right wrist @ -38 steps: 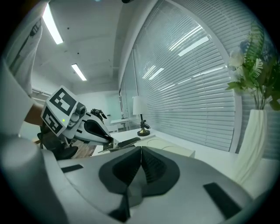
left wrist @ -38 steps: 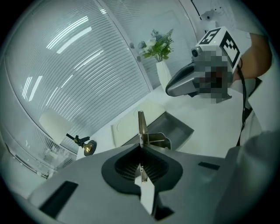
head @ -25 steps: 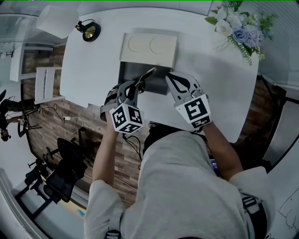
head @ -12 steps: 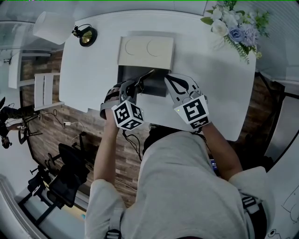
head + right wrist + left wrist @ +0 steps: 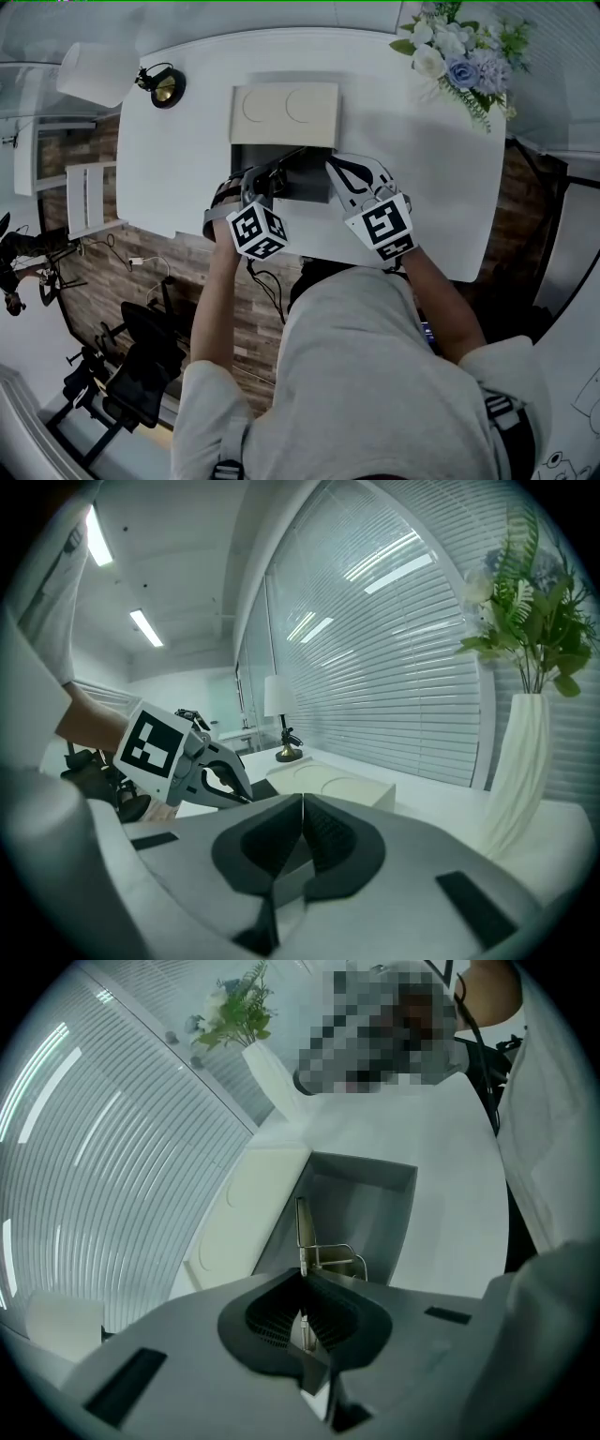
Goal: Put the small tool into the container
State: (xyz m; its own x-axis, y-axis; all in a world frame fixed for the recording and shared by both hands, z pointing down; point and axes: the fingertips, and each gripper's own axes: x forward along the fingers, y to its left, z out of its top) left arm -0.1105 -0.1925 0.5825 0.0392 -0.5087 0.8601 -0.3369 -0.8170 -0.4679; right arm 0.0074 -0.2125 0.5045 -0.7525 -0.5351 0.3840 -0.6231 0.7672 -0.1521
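Clamping the tool (image 5: 301,1232): left gripper (image 5: 303,1282) jaws tight on its handle | tool juts over the container (image 5: 375,1206) | right gripper (image 5: 300,803) jaws together, empty, at container's right edge | lid (image 5: 285,113) behind container, touching it.

Wht table (image 5: 187,164): container (image 5: 307,180), lamp (image 5: 161,86), flowers (image 5: 452,64).

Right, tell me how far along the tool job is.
Done: the small metal tool is picked up, and the grey container stands open. In hand: the left gripper is shut on the tool and holds it over the container's opening. Left: lower it in and let go. The right gripper is shut and empty, off to the side.
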